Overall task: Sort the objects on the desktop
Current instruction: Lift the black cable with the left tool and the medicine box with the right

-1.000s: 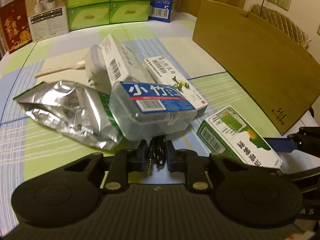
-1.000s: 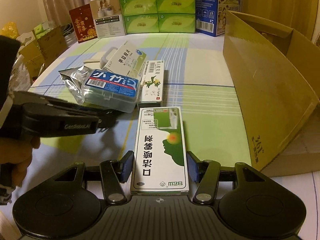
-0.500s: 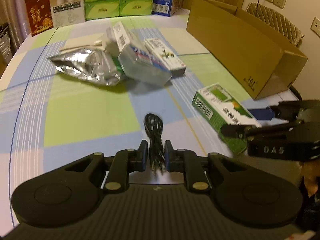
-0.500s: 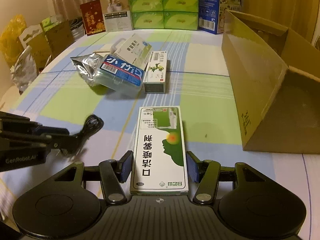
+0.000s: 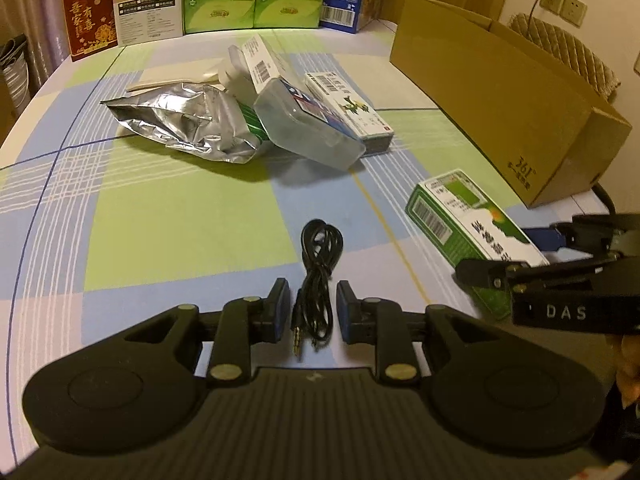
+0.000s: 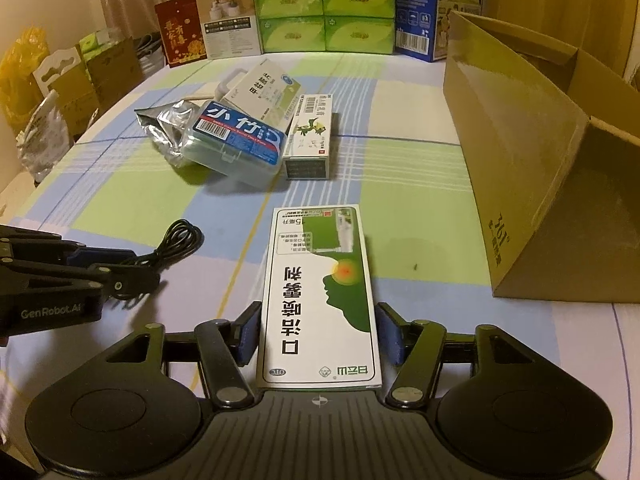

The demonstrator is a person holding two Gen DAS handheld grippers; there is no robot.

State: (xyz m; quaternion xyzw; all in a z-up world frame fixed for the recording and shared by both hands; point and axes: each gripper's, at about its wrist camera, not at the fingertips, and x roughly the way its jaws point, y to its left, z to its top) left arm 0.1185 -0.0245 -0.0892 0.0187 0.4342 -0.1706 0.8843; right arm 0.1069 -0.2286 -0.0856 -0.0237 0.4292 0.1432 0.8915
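Observation:
A coiled black audio cable (image 5: pixel 318 276) lies on the checked tablecloth between the pads of my left gripper (image 5: pixel 312 304). Its jaws are opening and a gap shows on each side of the cable. The same cable (image 6: pixel 176 244) shows in the right wrist view, beside the left gripper (image 6: pixel 120 268). A green-and-white medicine box (image 6: pixel 320 288) lies flat between the pads of my right gripper (image 6: pixel 318 332). Those jaws are opening too, and neither pad presses on the box. In the left wrist view the medicine box (image 5: pixel 460 216) sits at the right, with the right gripper (image 5: pixel 516 254) around it.
A large open cardboard box (image 5: pixel 500 92) lies on its side at the right. Mid-table is a pile: a foil bag (image 5: pixel 184 120), a clear plastic case with a blue label (image 6: pixel 236 140) and white medicine boxes (image 6: pixel 310 136). Tissue packs (image 6: pixel 324 4) line the far edge.
My left gripper drew the cable away from the pile to the near side, then its jaws parted off it. The right jaws widened off the medicine box, which stays flat.

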